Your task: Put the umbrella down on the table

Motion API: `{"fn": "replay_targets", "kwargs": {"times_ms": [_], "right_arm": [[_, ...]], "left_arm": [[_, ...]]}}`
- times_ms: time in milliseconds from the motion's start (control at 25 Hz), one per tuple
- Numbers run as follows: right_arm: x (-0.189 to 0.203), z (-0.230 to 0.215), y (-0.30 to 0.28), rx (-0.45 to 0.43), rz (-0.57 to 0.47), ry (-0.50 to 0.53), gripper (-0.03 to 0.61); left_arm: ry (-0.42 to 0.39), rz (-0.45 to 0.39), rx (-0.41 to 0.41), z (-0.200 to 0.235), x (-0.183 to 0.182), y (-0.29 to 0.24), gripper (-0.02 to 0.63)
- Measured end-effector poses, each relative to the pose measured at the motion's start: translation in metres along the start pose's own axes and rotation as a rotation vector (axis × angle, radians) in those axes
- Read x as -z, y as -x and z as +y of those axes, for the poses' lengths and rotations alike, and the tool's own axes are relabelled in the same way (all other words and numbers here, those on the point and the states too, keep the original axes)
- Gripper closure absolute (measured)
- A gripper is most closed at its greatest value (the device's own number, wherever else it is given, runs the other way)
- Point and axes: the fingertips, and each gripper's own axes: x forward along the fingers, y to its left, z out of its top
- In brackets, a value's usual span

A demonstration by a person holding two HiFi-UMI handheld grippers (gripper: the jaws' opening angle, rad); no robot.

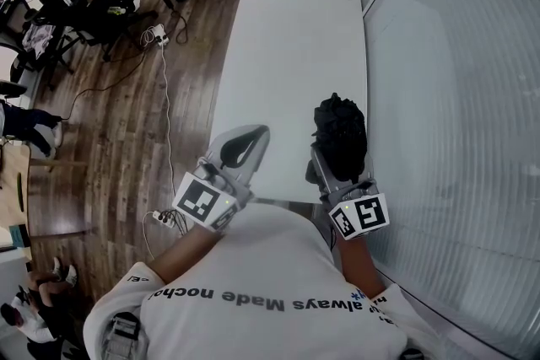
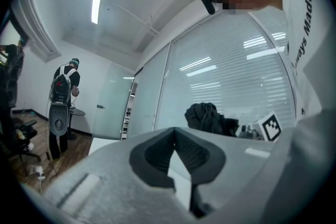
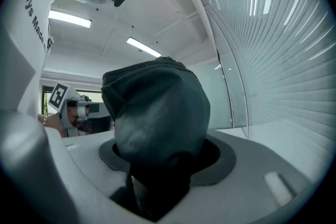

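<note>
A black folded umbrella (image 1: 340, 135) stands upright in my right gripper (image 1: 338, 170), above the near right part of the white table (image 1: 287, 38). In the right gripper view the umbrella's dark fabric (image 3: 157, 113) fills the middle, and the right gripper (image 3: 157, 168) is shut on its lower part. My left gripper (image 1: 251, 139) hovers over the table's near left edge, shut with nothing in it. In the left gripper view its jaw tips (image 2: 175, 131) meet, and the umbrella (image 2: 207, 118) shows beyond them to the right.
A glass wall with blinds (image 1: 456, 97) runs along the table's right side. Office chairs (image 1: 93, 4) and a power strip with a cable (image 1: 156, 36) are on the wood floor to the left. A person (image 2: 65, 86) stands far off in the room.
</note>
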Motion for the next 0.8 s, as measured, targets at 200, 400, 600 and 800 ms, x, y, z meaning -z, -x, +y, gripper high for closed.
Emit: {"fn": "replay_targets", "kwargs": {"times_ms": [200, 400, 600, 800], "right_arm": [[0.032, -0.013, -0.014, 0.023, 0.08, -0.025, 0.314], [0.068, -0.031, -0.024, 0.058, 0.173, -0.053, 0.314], [0.105, -0.05, -0.039, 0.084, 0.261, -0.098, 0.314], [0.135, -0.066, -0.06, 0.082, 0.356, -0.1, 0.314]], "left_arm": [[-0.005, 0.003, -0.008, 0.001, 0.0, 0.002, 0.611], [-0.002, 0.011, -0.02, 0.005, 0.001, 0.006, 0.611], [0.0, 0.014, -0.034, 0.01, 0.003, 0.011, 0.611], [0.001, 0.023, -0.044, 0.015, 0.007, 0.012, 0.611]]}}
